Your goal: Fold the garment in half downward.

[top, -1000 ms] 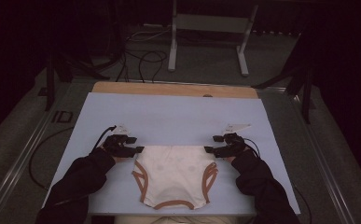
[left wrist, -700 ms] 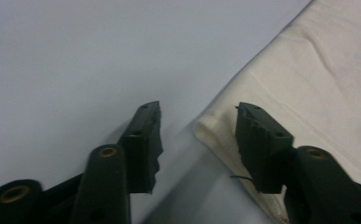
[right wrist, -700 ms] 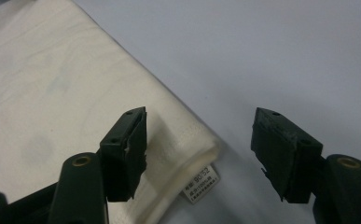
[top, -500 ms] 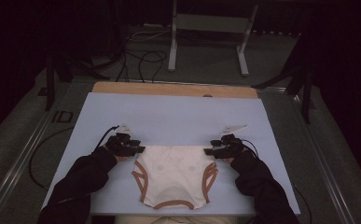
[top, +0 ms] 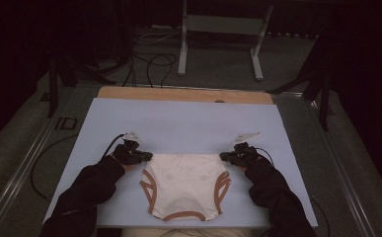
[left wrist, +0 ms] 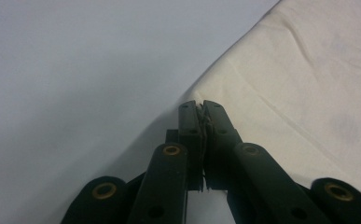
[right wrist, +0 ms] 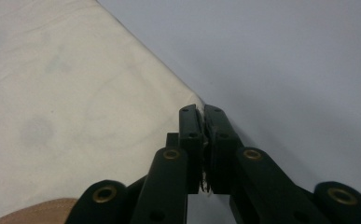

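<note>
A cream garment (top: 186, 182) with brown trim lies flat on the light blue table cover (top: 178, 118), near the front edge. My left gripper (top: 146, 157) is at its upper left corner and my right gripper (top: 223, 156) at its upper right corner. Both sets of jaws have just been closing. In the left gripper view the left gripper (left wrist: 200, 105) is shut, with the corner of the cream cloth (left wrist: 308, 84) pinched between its tips. In the right gripper view the right gripper (right wrist: 200, 109) is shut on the other corner of the cloth (right wrist: 75, 93).
A strip of wooden board (top: 183, 94) shows at the far edge of the cover. Beyond the table, on the dark floor, stand a metal frame (top: 223, 24) and loose cables (top: 149, 59). Dark stands flank the table on both sides.
Both grippers' jaws have closed onto the garment's upper corners. The hands and the garment have stayed where they were.
</note>
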Available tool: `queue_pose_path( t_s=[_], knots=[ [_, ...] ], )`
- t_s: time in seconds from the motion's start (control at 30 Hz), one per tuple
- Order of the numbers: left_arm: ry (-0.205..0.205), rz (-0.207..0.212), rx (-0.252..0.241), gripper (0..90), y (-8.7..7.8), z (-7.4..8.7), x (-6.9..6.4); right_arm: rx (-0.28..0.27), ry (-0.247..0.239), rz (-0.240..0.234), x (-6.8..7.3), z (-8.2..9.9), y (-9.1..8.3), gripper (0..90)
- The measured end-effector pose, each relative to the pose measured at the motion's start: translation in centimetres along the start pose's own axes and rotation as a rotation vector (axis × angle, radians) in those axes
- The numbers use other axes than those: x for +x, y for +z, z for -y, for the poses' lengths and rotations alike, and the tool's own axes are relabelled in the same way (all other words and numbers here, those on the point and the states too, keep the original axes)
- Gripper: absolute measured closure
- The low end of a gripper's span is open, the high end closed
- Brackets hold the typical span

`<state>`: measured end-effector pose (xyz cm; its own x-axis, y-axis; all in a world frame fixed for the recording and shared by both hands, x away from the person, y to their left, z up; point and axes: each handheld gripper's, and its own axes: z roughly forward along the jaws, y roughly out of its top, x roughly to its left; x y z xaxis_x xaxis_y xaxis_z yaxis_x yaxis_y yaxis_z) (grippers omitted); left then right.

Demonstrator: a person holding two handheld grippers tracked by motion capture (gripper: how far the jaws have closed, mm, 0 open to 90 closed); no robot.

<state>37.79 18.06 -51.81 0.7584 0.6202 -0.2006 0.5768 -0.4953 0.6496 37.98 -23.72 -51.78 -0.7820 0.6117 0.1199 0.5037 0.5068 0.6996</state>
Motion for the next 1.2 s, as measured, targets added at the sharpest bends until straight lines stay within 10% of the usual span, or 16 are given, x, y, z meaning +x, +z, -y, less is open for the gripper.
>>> queue_pose_path(
  t_s=[1.2],
  knots=[
    [0.01, -0.083, -0.113, 89.3, -0.1, -3.3, 2.1, -0.044, 0.016, 0.097, -2.4, -3.1, -0.2, 88.2]
  ],
)
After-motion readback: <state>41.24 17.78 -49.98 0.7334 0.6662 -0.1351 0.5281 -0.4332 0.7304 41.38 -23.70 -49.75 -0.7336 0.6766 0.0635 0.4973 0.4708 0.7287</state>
